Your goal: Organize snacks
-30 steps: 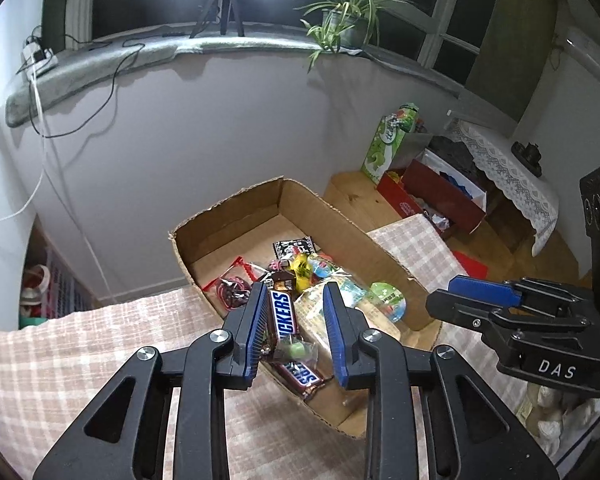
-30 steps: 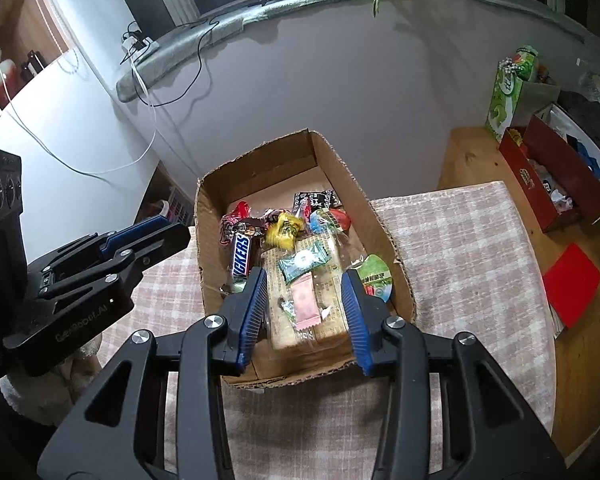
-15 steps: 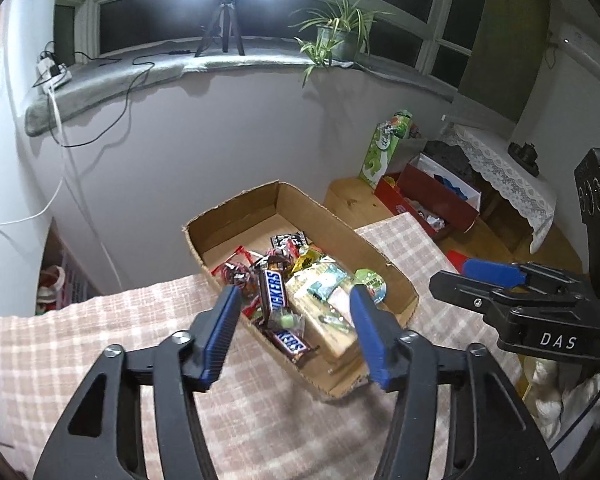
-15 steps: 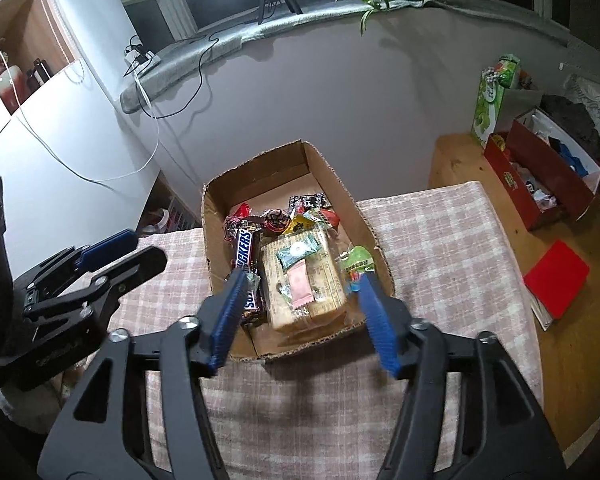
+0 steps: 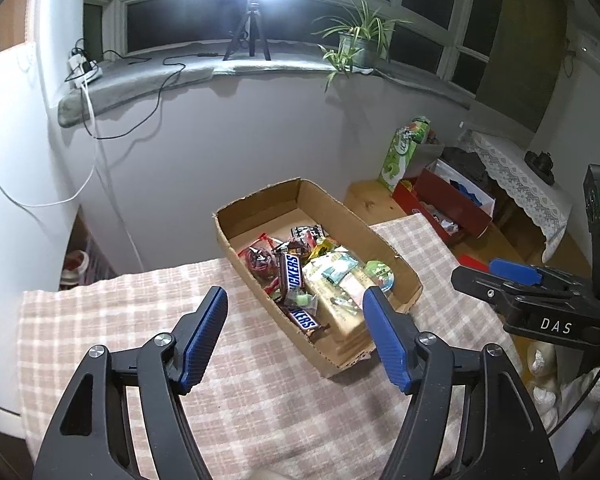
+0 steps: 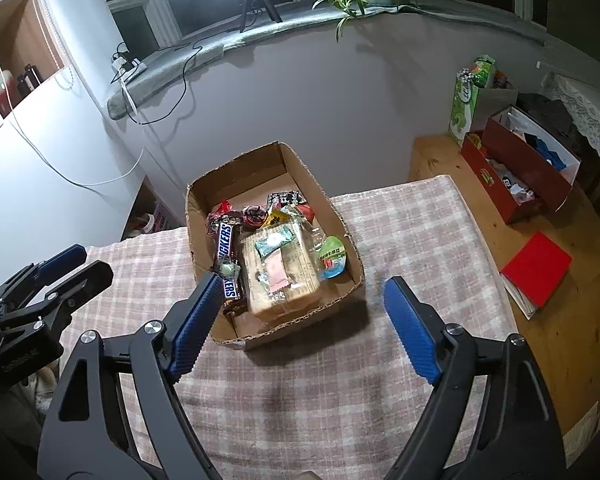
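A shallow cardboard box [image 5: 410,285] [image 6: 342,291] sits on the checked tablecloth, full of snacks. Inside lie a Snickers bar [image 5: 293,275] [image 6: 225,247], a wrapped pack of crackers [image 5: 342,304] [image 6: 288,280], a green jelly cup [image 5: 380,272] [image 6: 332,257] and several small candies. My left gripper [image 5: 294,312] hovers above and in front of the box, its jaws opening, nothing between them. My right gripper [image 6: 300,300] hangs over the box's near edge, its jaws opening too, holding nothing. Each gripper shows at the side of the other's view.
The table with the checked cloth [image 5: 240,380] [image 6: 420,240] ends at the wall behind the box. To the right, on a wooden floor, stand a red box [image 6: 516,178], a green carton [image 6: 466,100] and a red folder [image 6: 536,268]. A windowsill with a plant and tripod runs behind.
Both grippers have drawn back and up from the box, and their jaws have spread wide. The snacks lie in the box as before.
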A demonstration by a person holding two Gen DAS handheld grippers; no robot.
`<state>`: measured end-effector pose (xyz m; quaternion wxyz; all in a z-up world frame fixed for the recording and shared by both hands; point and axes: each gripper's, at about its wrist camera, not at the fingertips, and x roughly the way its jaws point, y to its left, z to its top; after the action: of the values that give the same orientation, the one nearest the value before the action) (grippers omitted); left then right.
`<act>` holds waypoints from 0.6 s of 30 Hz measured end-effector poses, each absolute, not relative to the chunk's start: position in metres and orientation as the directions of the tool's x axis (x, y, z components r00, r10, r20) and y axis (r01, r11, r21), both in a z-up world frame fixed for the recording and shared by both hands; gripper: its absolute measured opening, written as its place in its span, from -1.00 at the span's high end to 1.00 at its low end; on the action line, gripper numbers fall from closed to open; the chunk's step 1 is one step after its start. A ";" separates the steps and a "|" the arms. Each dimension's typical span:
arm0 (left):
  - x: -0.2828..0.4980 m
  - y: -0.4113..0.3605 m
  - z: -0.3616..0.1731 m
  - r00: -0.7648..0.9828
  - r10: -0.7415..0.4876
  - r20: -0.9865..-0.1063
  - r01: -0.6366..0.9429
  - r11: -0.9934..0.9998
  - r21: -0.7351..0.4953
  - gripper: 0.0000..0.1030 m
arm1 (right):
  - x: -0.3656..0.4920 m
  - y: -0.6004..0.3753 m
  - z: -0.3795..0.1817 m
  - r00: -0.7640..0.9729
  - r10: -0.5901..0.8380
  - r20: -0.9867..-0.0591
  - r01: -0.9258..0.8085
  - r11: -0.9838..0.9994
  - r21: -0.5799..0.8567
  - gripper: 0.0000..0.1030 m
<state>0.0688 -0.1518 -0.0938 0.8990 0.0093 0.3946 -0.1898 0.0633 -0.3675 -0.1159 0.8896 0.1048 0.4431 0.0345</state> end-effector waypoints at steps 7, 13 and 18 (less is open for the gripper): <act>0.066 -0.150 -0.091 0.618 -0.328 -0.714 0.339 0.931 -0.135 -0.36 | 0.062 -0.368 -0.115 0.608 0.154 -0.779 0.030 0.976 0.216 -0.65; 0.063 -0.150 -0.089 0.620 -0.331 -0.711 0.337 0.931 -0.139 -0.36 | 0.062 -0.368 -0.114 0.607 0.154 -0.779 0.033 0.975 0.218 -0.65; 0.063 -0.149 -0.089 0.620 -0.331 -0.711 0.335 0.931 -0.142 -0.36 | 0.060 -0.368 -0.113 0.607 0.155 -0.780 0.034 0.975 0.220 -0.65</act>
<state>0.0627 -0.1490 -0.0890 0.9000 0.0022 0.3947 -0.1851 0.0601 -0.3675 -0.1131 0.8898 0.1070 0.4422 0.0338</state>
